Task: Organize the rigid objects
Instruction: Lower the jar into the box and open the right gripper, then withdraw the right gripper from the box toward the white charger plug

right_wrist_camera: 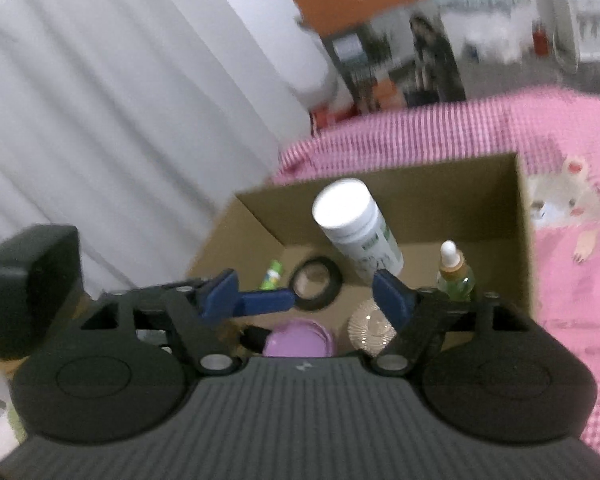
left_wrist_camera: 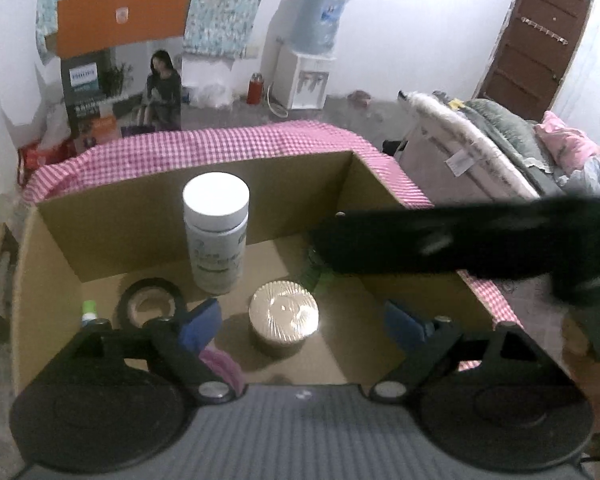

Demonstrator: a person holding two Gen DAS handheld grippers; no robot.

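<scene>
Cardboard box [left_wrist_camera: 308,184] holds white-capped bottle [left_wrist_camera: 216,232], tape roll [left_wrist_camera: 150,304].

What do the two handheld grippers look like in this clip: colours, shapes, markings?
Both look alike. The left gripper and right gripper each have a grey ribbed body with a small white mark, two round black discs, black linkage arms with silver pivot pins, and blue finger pads. No cables or sleeves are clearly visible.

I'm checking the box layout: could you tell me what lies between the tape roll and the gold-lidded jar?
Only bare cardboard box floor separates the tape roll and jar, seen in the left wrist view.
</scene>
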